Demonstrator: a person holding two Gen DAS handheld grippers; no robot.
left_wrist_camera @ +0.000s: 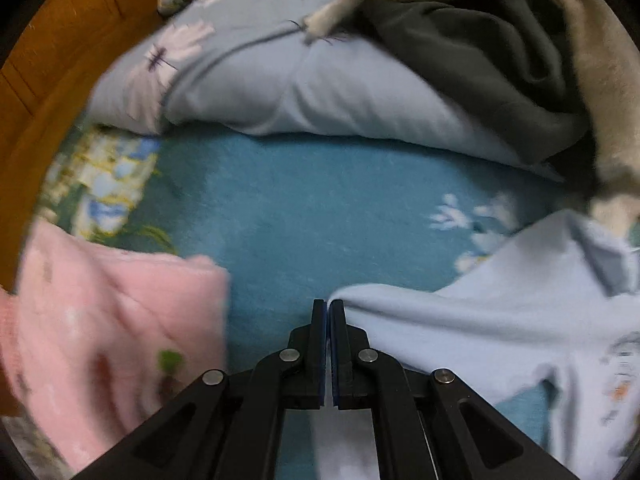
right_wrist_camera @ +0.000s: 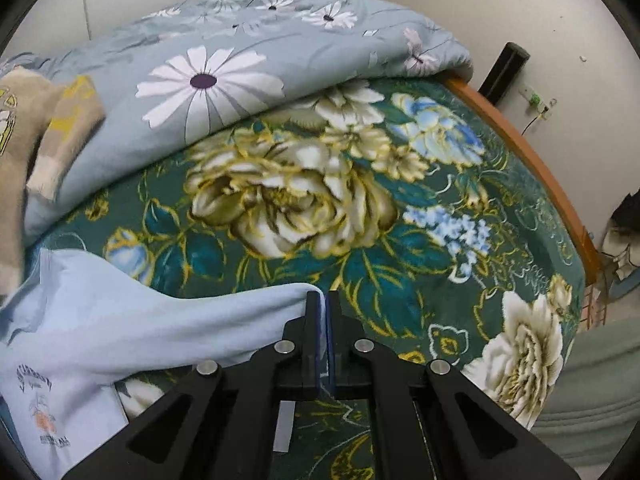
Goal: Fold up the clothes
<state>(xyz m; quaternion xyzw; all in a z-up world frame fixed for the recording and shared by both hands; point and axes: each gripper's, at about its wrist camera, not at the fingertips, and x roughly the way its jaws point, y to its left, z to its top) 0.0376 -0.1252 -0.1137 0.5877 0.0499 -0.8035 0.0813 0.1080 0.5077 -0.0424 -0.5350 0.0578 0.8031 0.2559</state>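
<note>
A light blue shirt (left_wrist_camera: 480, 332) with a small chest print lies on the floral bed blanket (left_wrist_camera: 320, 216). My left gripper (left_wrist_camera: 329, 308) is shut on one sleeve end of the shirt, which stretches off to the right. The shirt also shows in the right wrist view (right_wrist_camera: 132, 320), where my right gripper (right_wrist_camera: 322, 300) is shut on its other sleeve end, with the sleeve running off to the left. A collar shows at the shirt's upper edge (left_wrist_camera: 608, 260).
A pink garment (left_wrist_camera: 100, 332) lies at the left. A folded daisy-print quilt (right_wrist_camera: 208, 76) is heaped at the back of the bed with a dark grey garment (left_wrist_camera: 480, 60) and a beige one (right_wrist_camera: 44, 132) on it. The wooden bed rail (right_wrist_camera: 532, 160) runs along the right.
</note>
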